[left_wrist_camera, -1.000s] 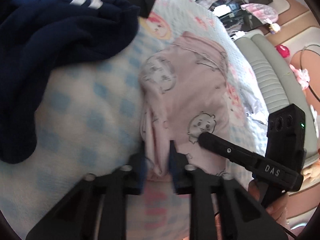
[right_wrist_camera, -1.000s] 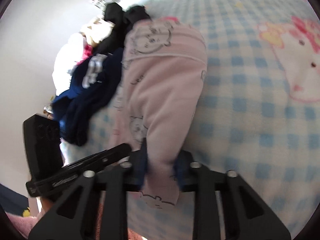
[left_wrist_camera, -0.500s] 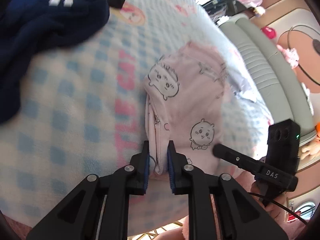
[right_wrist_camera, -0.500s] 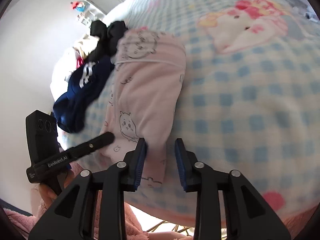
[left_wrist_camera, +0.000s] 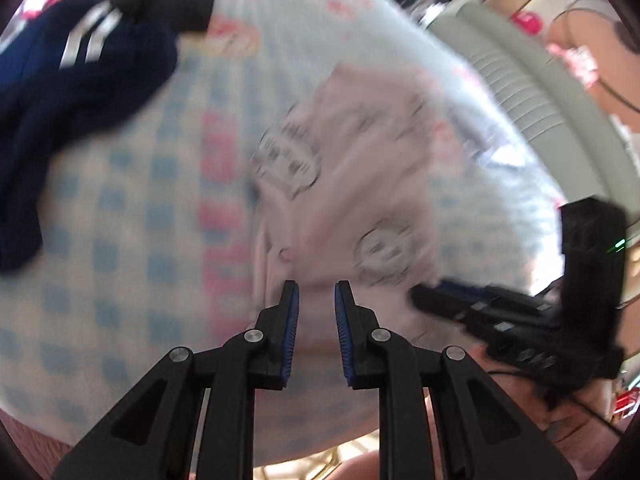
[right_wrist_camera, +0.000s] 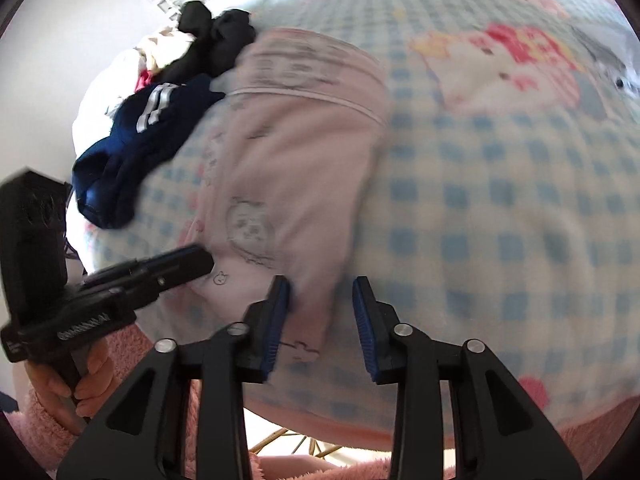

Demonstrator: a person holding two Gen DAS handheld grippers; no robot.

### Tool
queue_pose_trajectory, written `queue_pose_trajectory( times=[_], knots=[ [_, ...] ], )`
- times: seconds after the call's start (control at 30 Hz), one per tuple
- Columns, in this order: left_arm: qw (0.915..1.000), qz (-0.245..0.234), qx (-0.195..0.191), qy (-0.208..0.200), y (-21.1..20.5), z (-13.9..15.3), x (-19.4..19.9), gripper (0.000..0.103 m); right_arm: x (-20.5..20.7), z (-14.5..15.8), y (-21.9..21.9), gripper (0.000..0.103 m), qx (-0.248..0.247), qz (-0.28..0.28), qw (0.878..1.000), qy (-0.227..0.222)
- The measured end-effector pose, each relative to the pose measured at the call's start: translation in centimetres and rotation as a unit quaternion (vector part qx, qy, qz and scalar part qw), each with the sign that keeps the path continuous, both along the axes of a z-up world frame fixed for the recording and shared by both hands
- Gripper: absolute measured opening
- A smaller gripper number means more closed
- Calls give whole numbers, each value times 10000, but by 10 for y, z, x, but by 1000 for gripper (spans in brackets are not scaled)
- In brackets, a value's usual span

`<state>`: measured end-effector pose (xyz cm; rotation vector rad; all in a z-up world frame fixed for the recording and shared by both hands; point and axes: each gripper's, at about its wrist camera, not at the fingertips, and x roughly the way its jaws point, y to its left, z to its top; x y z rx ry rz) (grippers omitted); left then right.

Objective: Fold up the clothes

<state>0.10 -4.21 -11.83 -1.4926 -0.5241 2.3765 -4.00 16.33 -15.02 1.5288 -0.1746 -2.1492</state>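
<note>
Two grippers hung over a bed (right_wrist_camera: pixel 500 208) covered in a blue-and-cream checked blanket with pink cartoon prints. The pink garment (right_wrist_camera: pixel 296 152), printed with small cartoon faces, lay folded lengthwise on the blanket near the bed's front edge, its narrow end pointing toward both cameras. The left gripper (left_wrist_camera: pixel 316 296) stood with its blue-padded fingers parted and nothing between them, their tips just over the near end of the pink garment (left_wrist_camera: pixel 352 168); whether they touched the cloth could not be told through the blur. The right gripper (right_wrist_camera: pixel 322 292) was likewise parted and held nothing, its left finger at the garment's near right edge and its right finger over bare blanket. In the right wrist view, a hand (right_wrist_camera: pixel 86 376) in a fuzzy pink sleeve gripped the handle of the left tool. Beyond the garment, well apart from both grippers, a navy garment (right_wrist_camera: pixel 136 140) with white stripes lay crumpled, with a black garment (right_wrist_camera: pixel 212 44) heaped just past it. No containers showed in either view; all the clothes rested directly on the bed.
</note>
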Motion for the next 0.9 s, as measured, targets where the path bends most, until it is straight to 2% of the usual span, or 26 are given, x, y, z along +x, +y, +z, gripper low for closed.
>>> queue_pose_trajectory(
  times=[0.03, 0.13, 0.23, 0.33, 0.43, 0.5, 0.6, 0.7, 0.77, 0.8, 0.83, 0.9],
  knots=[
    [9999, 23, -67, -115, -1, -5, 0, 18, -1, 0, 6, 40, -81, -53, 9999, -26],
    [9999, 83, -135, -27, -4, 9, 2, 19, -1, 8, 20, 40, -195, -137, 9997, 38],
    [9995, 18, -90, 308, -4, 29, 2, 25, -7, 30, 24, 40, -341, -101, 9987, 362],
    [9984, -80, 113, 549, -1, 38, -24, 26, -25, 52, 17, 40, -448, 20, 9968, 657],
    [9969, -134, 274, 725, 7, 45, -56, 26, -54, 64, 10, 40, -343, -20, 9962, 801],
    [9956, -164, 377, 837, 12, 49, -77, 26, -69, 60, 2, 40, -282, -73, 9972, 693],
    [9965, 106, 339, 758, 17, 37, -91, 33, -81, 47, -9, 41, -138, -83, 9980, 616],
    [9974, 261, 374, 565, 18, 20, -99, 35, -88, 30, -15, 43, 140, -85, 9982, 580],
    [9985, 289, 95, 448, 18, 8, -98, 36, -90, 20, -13, 43, 252, -154, 9982, 517],
    [9988, 299, -28, 387, 18, 1, -100, 36, -92, 15, -12, 48, 283, -186, 9983, 484],
    [9989, 310, -144, 328, 18, -5, -101, 35, -94, 7, -11, 49, 265, -216, 9986, 402],
    [9989, 346, -176, 254, 17, -11, -102, 30, -95, -5, -4, 50, 134, -329, 9990, 270]
  ],
)
